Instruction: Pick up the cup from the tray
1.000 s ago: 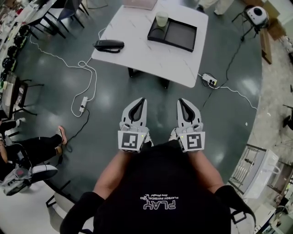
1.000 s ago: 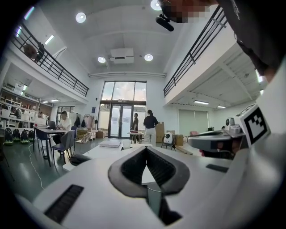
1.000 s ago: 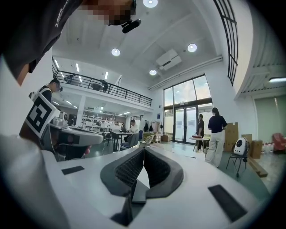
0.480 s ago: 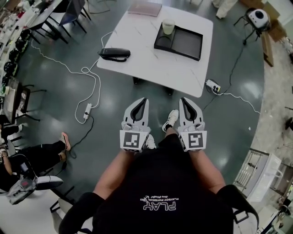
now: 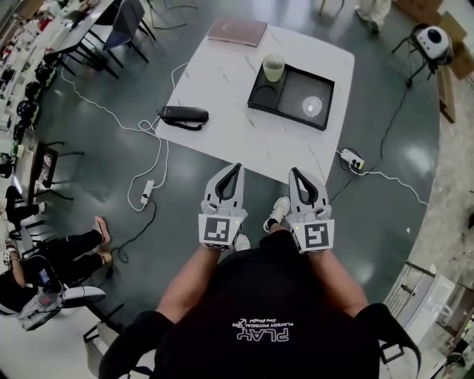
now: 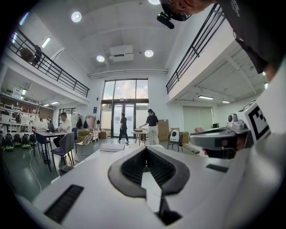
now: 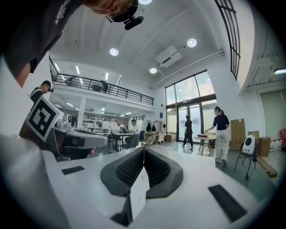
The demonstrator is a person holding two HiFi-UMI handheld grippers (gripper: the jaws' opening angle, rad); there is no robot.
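Observation:
A pale cup (image 5: 273,67) stands upright in the left compartment of a black tray (image 5: 292,92) on a white table (image 5: 244,111), seen in the head view. My two grippers are held side by side in front of my body, short of the table's near edge and well away from the cup. The left gripper (image 5: 236,168) is shut and holds nothing; its jaws meet in the left gripper view (image 6: 145,149). The right gripper (image 5: 294,172) is shut and holds nothing too, its tips touching in the right gripper view (image 7: 144,149). Neither gripper view shows the cup.
A black telephone (image 5: 184,115) and a brown book (image 5: 237,32) lie on the table. Cables and power strips (image 5: 350,158) run over the dark floor. Chairs (image 5: 122,18) stand at far left, a seated person (image 5: 52,259) at near left. People stand by a far table (image 6: 151,126).
The table, tray and cup have come nearer and lower in the head view. Both grippers stay shut, side by side in front of my body.

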